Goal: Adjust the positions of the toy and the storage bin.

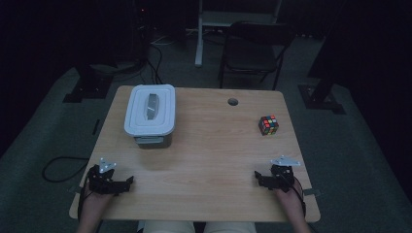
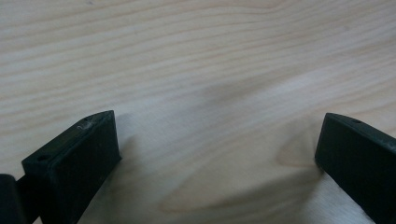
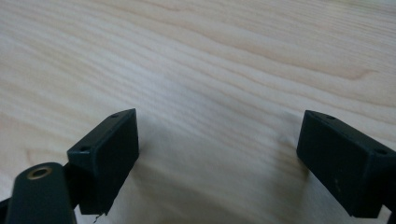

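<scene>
Cut off and concealed
The lid is hiding the storage box's [image 1: 150, 114] contents; the frame edge is cropping both forearms.

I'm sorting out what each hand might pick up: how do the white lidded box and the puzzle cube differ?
The white lidded box is large, oblong and plain pale, while the puzzle cube is small, cubic and many-coloured on black. The box sits at the table's far left, ahead of the left gripper; the cube sits at the far right, ahead of the right gripper. The box has a closed lid with a handle; the cube has none. Both rest on the table, untouched.
</scene>
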Demonstrator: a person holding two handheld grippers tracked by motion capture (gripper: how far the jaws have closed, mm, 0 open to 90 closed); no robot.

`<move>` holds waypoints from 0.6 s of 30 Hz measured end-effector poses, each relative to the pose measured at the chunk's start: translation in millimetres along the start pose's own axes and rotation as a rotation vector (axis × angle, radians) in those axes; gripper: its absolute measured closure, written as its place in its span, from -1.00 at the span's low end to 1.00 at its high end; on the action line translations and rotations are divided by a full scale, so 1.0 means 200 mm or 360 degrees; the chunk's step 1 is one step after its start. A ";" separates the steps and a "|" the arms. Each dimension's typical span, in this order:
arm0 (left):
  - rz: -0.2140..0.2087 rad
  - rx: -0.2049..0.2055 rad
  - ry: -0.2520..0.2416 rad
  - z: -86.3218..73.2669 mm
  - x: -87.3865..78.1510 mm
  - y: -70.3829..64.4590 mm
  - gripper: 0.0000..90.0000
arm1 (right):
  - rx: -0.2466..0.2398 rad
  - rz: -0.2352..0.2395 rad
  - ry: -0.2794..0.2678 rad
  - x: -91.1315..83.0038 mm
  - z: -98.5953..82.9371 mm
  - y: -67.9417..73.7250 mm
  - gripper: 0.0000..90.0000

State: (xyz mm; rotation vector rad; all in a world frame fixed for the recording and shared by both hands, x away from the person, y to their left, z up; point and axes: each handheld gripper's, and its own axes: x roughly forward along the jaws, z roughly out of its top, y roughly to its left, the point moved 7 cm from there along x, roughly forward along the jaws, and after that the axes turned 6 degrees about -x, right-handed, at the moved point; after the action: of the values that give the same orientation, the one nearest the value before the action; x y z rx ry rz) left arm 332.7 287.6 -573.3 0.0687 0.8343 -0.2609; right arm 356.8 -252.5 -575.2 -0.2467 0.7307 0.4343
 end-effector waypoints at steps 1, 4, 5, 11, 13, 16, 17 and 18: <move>0.0006 0.0003 -0.0006 0.01 0.00 0.01 -0.99 | 0.0011 0.0005 -0.0009 0.01 0.01 0.01 -0.72; 0.0000 -0.0017 -0.0027 0.04 0.02 0.02 -0.99 | 0.0026 0.0025 -0.0054 0.01 0.07 0.04 -0.72; 0.0007 -0.0011 -0.0044 0.05 0.02 0.03 -0.99 | 0.0022 0.0034 -0.0063 0.02 0.09 0.05 -0.72; 0.0043 0.0008 -0.0055 0.09 0.06 0.06 -0.99 | -0.0027 0.0057 -0.0099 0.09 0.24 0.14 -0.72; 0.0014 0.0008 -0.0047 0.11 0.07 0.06 -0.99 | -0.0028 0.0100 -0.0113 0.13 0.28 0.18 -0.70; -0.0007 0.0013 -0.0052 0.14 0.08 0.06 -0.99 | -0.0050 0.0142 -0.0115 0.17 0.34 0.23 -0.69; -0.0001 0.0009 -0.0053 0.15 0.09 0.07 -0.99 | -0.0073 0.0145 -0.0109 0.19 0.35 0.25 -0.69; 0.0006 0.0005 -0.0064 0.16 0.09 0.08 -0.99 | -0.0091 0.0136 -0.0104 0.21 0.37 0.26 -0.69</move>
State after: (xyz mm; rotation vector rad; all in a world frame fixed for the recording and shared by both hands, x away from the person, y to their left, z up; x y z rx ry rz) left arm 370.8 294.0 -565.8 0.0677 0.7938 -0.2590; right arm 403.9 -166.7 -554.1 -0.2543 0.6670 0.5430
